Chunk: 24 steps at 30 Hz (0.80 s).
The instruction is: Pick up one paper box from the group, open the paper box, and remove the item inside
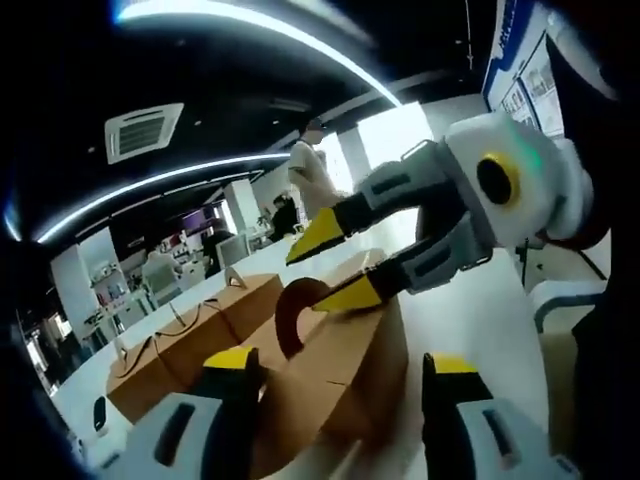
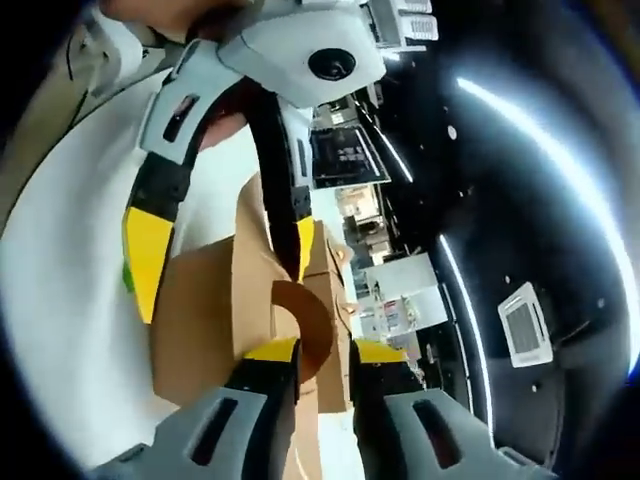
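Note:
A brown paper box (image 1: 365,345) is held up over the white table (image 1: 480,310), clamped across its sides by my left gripper (image 1: 342,362). My right gripper (image 1: 335,265) comes in from the right and is shut on the box's curved flap (image 1: 288,315), which stands partly raised. In the right gripper view, the right gripper (image 2: 325,352) pinches that rounded flap (image 2: 315,318) between nearly closed jaws. The left gripper (image 2: 226,255) reaches down from the top, its yellow-tipped jaws on either side of the box (image 2: 205,310). What is inside the box is hidden.
Several more brown boxes (image 1: 165,355) lie grouped on the table behind the held one and show again as boxes (image 2: 328,262). A person (image 1: 305,170) stands far back in a shop-like room. A beige sleeve (image 2: 60,90) sits at the upper left.

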Available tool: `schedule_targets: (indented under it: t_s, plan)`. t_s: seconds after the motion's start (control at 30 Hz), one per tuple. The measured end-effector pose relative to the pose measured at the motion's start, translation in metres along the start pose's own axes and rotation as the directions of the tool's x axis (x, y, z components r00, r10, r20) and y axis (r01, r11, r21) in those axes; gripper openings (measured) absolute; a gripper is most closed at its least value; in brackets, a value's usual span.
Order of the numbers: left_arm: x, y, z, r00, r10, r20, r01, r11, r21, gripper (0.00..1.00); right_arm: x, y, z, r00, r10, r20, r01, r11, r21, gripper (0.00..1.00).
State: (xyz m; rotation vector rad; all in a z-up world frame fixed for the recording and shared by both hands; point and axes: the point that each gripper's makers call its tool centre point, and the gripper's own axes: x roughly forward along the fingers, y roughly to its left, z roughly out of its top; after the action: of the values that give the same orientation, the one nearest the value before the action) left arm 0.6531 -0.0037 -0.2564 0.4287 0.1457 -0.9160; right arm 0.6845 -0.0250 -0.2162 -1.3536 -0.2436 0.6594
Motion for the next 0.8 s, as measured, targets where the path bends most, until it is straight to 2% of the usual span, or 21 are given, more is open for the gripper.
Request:
schedule_targets:
  t_s: [0.13,0.6,0.8]
  plan:
    - [-0.0001,-0.0001,-0.0002,1.0,-0.002,-0.004,0.002,1.0,0.007,0.67,-0.0017,-0.0071,0.0029,0.999,-0.035,0.004,0.035,0.999,-0.014,0.2]
    - [0.0013,0.001,-0.0013,1.0,0.002,-0.022,-0.001,0.999,0.039,0.65,-0.0051,-0.0109,0.0066,0.997,-0.081,0.008,0.082,0.996,-0.033,0.13]
    - [0.0027,0.0031,-0.0024,0.999,0.034,-0.043,-0.031,0.997,0.069,0.62,-0.0086,-0.0116,0.0097,0.995,-0.093,0.019,0.094,0.995,-0.034,0.13]
